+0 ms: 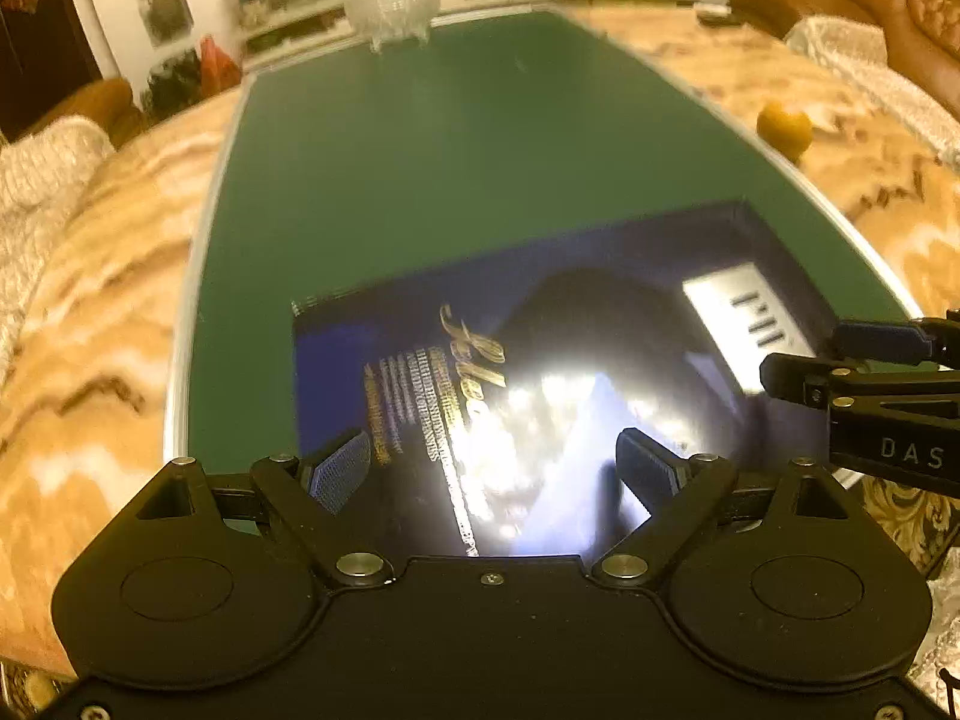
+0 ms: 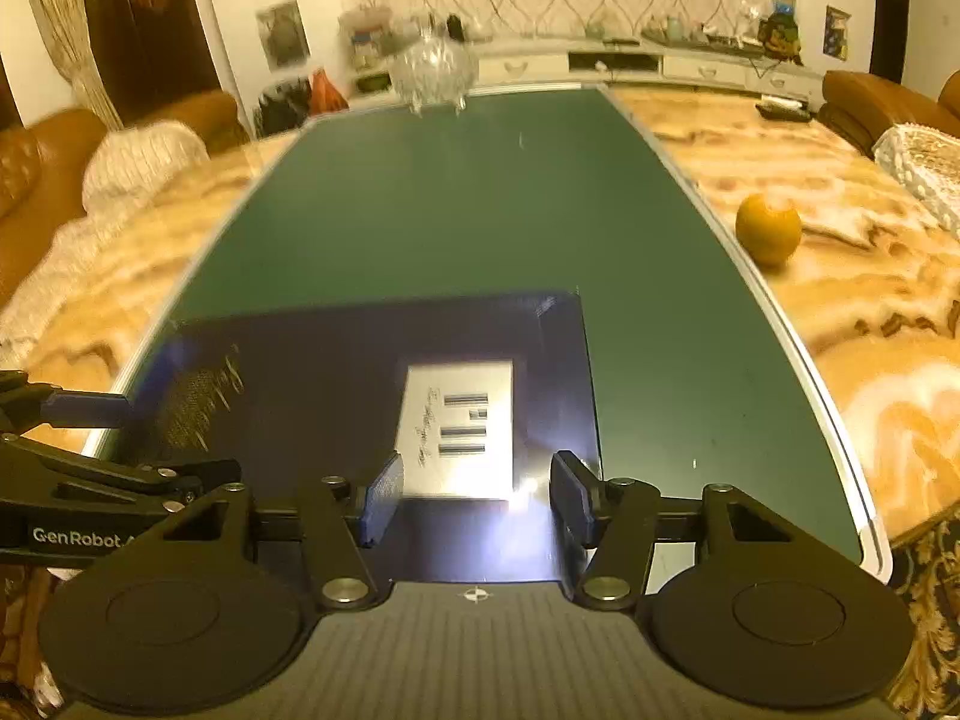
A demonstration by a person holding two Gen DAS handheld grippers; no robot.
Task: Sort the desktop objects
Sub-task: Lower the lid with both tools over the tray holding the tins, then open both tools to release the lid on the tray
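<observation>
**Both grippers hover over dark blue book on green panel**

Squarely at the near end of the green panel [image 2: 456, 210] lies a glossy dark blue book [image 2: 336, 372], flat, with a silver label [image 2: 462, 426] on its cover and gold lettering [image 1: 474, 354] toward its left side. Glare from a lamp washes out part of the cover. The left gripper [image 1: 492, 468] sits over the book's near edge, its fingers spread apart and holding nothing. The right gripper [image 2: 474, 495] is beside it, over the label end, its fingers likewise parted and empty. Whether either touches the cover cannot be told. The panel is set into a marbled orange tabletop [image 2: 840, 276]. An orange [image 2: 768, 228] rests on that tabletop just off the panel's right edge. A clear glass bowl [image 2: 432, 69] stands at the panel's far end, well apart from the book.
</observation>
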